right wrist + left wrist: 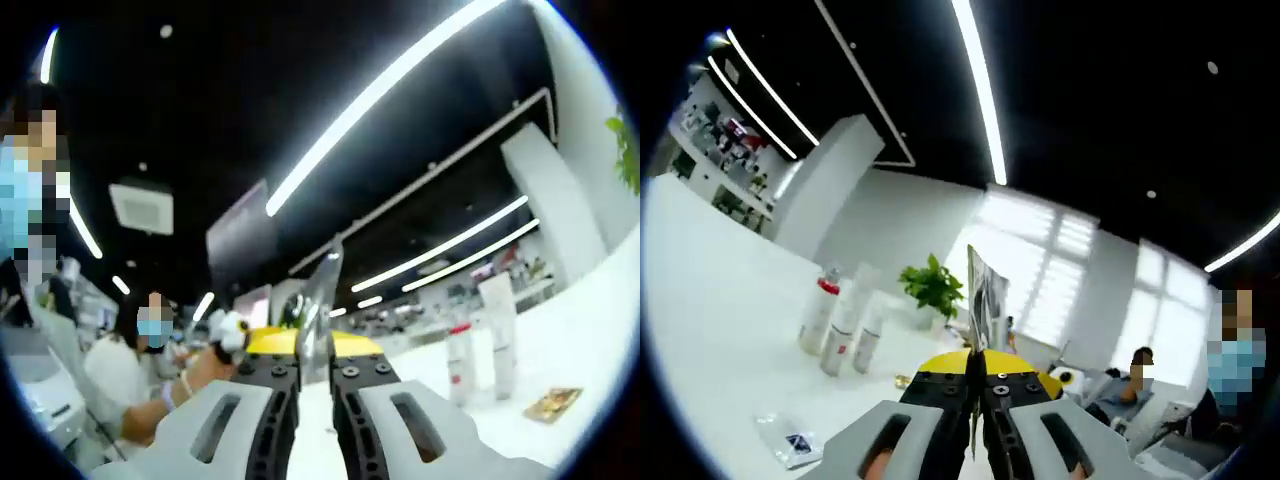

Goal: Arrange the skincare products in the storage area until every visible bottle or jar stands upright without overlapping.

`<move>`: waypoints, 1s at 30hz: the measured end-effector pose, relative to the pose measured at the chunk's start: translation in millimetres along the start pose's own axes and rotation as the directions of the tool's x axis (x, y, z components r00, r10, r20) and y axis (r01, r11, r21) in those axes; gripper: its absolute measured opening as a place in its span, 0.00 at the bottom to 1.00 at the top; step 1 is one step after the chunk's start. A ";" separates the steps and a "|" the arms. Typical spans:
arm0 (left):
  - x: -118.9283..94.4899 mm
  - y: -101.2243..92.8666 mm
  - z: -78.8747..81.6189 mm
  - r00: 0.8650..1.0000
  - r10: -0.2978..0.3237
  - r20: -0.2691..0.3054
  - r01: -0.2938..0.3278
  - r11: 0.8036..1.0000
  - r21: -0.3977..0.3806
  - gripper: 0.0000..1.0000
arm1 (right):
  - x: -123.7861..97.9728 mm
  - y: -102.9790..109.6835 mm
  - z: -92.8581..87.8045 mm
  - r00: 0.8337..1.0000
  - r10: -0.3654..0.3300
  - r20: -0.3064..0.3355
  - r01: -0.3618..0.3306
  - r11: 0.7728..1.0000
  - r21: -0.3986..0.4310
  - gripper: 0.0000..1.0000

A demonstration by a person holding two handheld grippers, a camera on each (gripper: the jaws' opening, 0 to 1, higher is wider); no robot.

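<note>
Three skincare bottles stand upright in a close cluster on the white counter (710, 300): a bottle with a red collar (818, 312), a white tube (843, 335) just beside it, and a smaller white bottle (870, 340) next to that. In the right gripper view, a red-capped bottle (460, 362) and a taller white tube (500, 335) stand upright, slightly apart, with a flat printed sachet (552, 403) lying on the counter near them. A clear sachet (790, 440) lies flat on the counter in the left gripper view, apart from the bottles.

The left gripper (977, 385) is closed, pinching a thin flat foil packet (983, 300) that stands upright between its jaws. The right gripper (312, 375) is likewise closed on a thin flat packet (322, 300).

A potted plant (933, 290) stands on the counter beyond the bottles. Shelving (725, 140) with products lines the far wall. Seated persons (125, 375) are present behind the counter.
</note>
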State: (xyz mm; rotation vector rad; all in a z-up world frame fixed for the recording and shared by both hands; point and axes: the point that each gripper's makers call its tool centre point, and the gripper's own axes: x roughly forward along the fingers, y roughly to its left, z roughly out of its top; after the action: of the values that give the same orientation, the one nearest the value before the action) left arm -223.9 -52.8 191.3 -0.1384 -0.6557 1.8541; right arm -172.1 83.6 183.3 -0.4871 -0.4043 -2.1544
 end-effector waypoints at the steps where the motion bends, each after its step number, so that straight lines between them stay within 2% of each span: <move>1: -1.4 19.1 10.8 0.998 0.066 -0.009 -0.066 0.998 -0.001 0.00 | -12.2 -4.7 -4.1 1.000 -0.009 -0.006 0.009 0.999 0.039 0.05; 4: 0.7 48.6 16.8 0.987 0.141 -0.073 -0.144 0.989 -0.040 0.00 | -34.9 -8.4 -14.2 1.000 -0.020 -0.023 0.021 0.997 0.070 0.04; 5: 1.7 64.4 20.9 0.981 0.170 -0.095 -0.179 0.980 -0.092 0.00 | -42.2 -8.8 -18.2 0.999 -0.024 -0.031 0.027 0.997 0.075 0.04; 6: 2.2 72.4 22.1 0.977 0.183 -0.104 -0.195 0.974 -0.118 0.00 | -49.7 -9.8 -22.6 0.999 -0.035 -0.042 0.038 0.996 0.081 0.04; 7: 4.0 87.7 24.5 0.972 0.200 -0.120 -0.219 0.960 -0.175 0.00 | -58.8 -10.4 -26.4 0.998 -0.047 -0.047 0.051 0.995 0.089 0.04; 9: 4.9 107.7 25.3 0.966 0.198 -0.164 -0.234 0.942 -0.242 0.00 | -68.5 -10.0 -29.0 0.997 -0.057 -0.046 0.062 0.993 0.098 0.04; 12: 3.2 148.7 32.4 0.948 0.248 -0.202 -0.305 0.889 -0.343 0.00 | -82.6 -8.0 -28.2 0.997 -0.067 -0.034 0.070 0.992 0.108 0.03; 13: 3.0 154.3 32.0 0.943 0.263 -0.202 -0.321 0.875 -0.362 0.00 | -86.0 -7.8 -26.7 0.997 -0.073 -0.025 0.076 0.991 0.109 0.03; 14: 2.1 166.9 34.6 0.940 0.274 -0.206 -0.336 0.853 -0.400 0.00 | -88.9 -8.5 -24.4 0.997 -0.082 -0.015 0.083 0.991 0.107 0.02; 15: 2.1 174.0 35.3 0.939 0.262 -0.222 -0.336 0.836 -0.434 0.00 | -91.2 -9.1 -22.6 0.996 -0.089 -0.005 0.089 0.991 0.103 0.01; 16: 2.0 179.9 32.2 0.935 0.250 -0.252 -0.343 0.816 -0.464 0.00 | -93.4 -10.2 -20.6 0.996 -0.094 0.004 0.093 0.991 0.101 0.00; 17: 0.7 188.6 27.1 0.920 0.249 -0.304 -0.374 0.790 -0.485 0.00 | -95.5 -12.2 -19.4 0.995 -0.098 0.017 0.096 0.989 0.112 0.00; 18: 0.9 193.8 25.3 0.910 0.263 -0.321 -0.397 0.778 -0.487 0.00 | -96.3 -12.9 -18.4 0.995 -0.098 0.029 0.094 0.987 0.127 0.00; 19: 1.7 203.0 21.6 0.891 0.289 -0.351 -0.434 0.768 -0.470 0.00 | -98.0 -14.7 -16.9 0.994 -0.095 0.053 0.086 0.984 0.156 0.00; 21: 2.3 214.4 19.2 0.869 0.322 -0.377 -0.477 0.747 -0.462 0.01 | -99.7 -18.3 -18.4 0.992 -0.099 0.072 0.082 0.974 0.210 0.00; 26: 9.9 236.8 12.9 0.842 0.353 -0.408 -0.524 0.716 -0.461 0.01 | -102.8 -19.2 -32.2 0.992 -0.091 0.082 0.060 0.944 0.323 0.00; 27: 11.4 229.3 1.5 0.838 0.354 -0.415 -0.528 0.716 -0.457 0.01 | -102.9 -17.1 -35.7 0.993 -0.084 0.084 0.052 0.941 0.335 0.00; 30: 13.3 229.8 -8.2 0.832 0.357 -0.425 -0.538 0.705 -0.462 0.01 | -101.0 -7.4 -45.9 0.994 -0.058 0.091 0.023 0.936 0.353 0.00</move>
State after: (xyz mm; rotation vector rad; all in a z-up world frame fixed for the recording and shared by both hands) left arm -417.3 -92.1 72.6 -1.0569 -1.0034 1.9788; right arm -131.8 136.5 94.2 -0.3856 -0.8451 -2.0411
